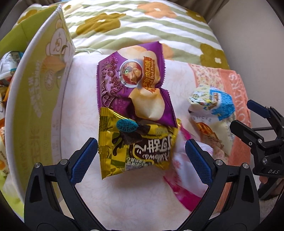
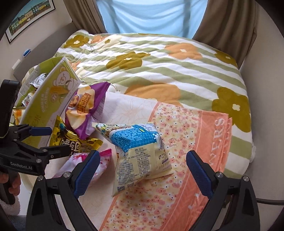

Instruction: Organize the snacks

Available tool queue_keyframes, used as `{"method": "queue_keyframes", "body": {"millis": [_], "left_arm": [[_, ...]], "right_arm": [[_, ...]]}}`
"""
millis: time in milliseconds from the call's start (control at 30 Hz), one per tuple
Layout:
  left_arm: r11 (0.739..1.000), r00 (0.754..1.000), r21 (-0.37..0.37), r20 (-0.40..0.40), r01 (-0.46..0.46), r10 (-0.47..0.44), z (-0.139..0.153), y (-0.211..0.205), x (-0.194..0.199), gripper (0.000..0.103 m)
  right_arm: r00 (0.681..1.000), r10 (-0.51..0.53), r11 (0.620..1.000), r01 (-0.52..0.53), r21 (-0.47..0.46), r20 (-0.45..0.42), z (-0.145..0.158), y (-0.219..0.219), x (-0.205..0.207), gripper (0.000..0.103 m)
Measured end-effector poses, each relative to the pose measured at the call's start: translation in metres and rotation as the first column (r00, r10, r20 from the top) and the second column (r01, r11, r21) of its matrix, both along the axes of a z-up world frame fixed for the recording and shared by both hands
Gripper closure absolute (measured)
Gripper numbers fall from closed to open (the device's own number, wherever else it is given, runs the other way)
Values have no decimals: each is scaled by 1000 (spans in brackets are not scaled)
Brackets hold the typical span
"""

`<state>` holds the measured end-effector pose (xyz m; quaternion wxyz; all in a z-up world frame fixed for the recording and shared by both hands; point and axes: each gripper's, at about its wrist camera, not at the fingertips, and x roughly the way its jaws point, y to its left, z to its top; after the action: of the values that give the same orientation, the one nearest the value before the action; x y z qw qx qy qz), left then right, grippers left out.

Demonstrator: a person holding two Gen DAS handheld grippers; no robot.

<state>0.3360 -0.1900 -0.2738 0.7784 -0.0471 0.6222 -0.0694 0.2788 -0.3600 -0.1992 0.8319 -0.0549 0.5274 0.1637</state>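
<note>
Snack packets lie on a cloth on the bed. A yellow-gold packet (image 1: 136, 144) sits between the open fingers of my left gripper (image 1: 141, 156), not squeezed. A purple chips bag (image 1: 134, 85) lies just beyond it, overlapping its top. A pink packet (image 1: 184, 174) lies under my left gripper's right finger. A cream and blue bag (image 1: 211, 110) lies to the right; in the right wrist view that cream and blue bag (image 2: 140, 152) lies just ahead of my open right gripper (image 2: 142, 170). The green snack box (image 1: 35, 106) with packets inside stands at the left.
A floral peach and white cloth (image 2: 186, 142) covers the near bed. The striped flower quilt (image 2: 159, 67) stretches behind. Curtains and a bright window (image 2: 150, 16) are at the back. My left gripper (image 2: 51, 140) shows in the right wrist view, at its left.
</note>
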Motion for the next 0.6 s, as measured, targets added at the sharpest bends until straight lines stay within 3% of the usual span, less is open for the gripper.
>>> {"method": "queue_keyframes", "body": {"millis": [133, 233, 500, 600], "left_arm": [[1000, 999, 6, -35, -2, 2, -14, -4, 8, 5], [1000, 1000, 18, -18, 17, -16, -14, -6, 9, 4], [989, 995, 109, -34, 96, -93, -24, -15, 3, 4], [992, 995, 87, -16, 96, -95, -26, -12, -2, 4]], "right_arm": [[999, 13, 1000, -13, -2, -39, -15, 3, 11, 6], [998, 32, 999, -33, -9, -61, -23, 7, 19, 6], [992, 73, 997, -77, -32, -101, -43, 15, 27, 6], [991, 80, 996, -83, -28, -105, -47, 17, 28, 6]]}}
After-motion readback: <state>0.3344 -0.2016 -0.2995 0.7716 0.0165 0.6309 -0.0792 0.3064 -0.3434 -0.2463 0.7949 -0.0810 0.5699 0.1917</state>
